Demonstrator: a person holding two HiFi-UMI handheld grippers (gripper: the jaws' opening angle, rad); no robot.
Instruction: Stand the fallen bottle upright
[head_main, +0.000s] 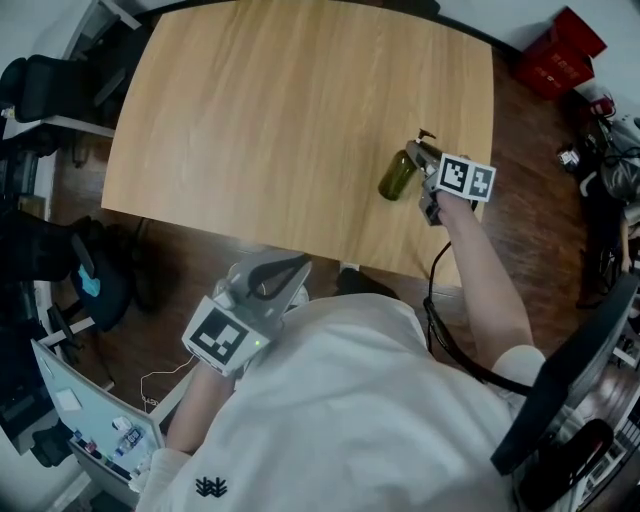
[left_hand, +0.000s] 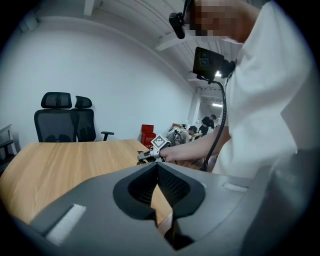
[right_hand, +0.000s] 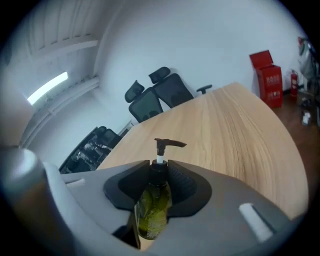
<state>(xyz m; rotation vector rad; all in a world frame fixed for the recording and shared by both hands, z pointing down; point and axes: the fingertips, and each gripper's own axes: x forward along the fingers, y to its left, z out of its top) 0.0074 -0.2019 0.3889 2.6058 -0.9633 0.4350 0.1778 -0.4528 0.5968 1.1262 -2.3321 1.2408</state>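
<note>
One green pump bottle (head_main: 397, 176), lying near the right edge of the table (head_main: 280, 120), gripped at its neck by my right tongs (head_main: 424, 163) for levering upright; my left tongs (head_main: 268, 284), closed and empty, sat spare off-table.

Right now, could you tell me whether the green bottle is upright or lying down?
Lying down: the bottle shows its long side across the table, and the right claw is shut on its neck.
</note>
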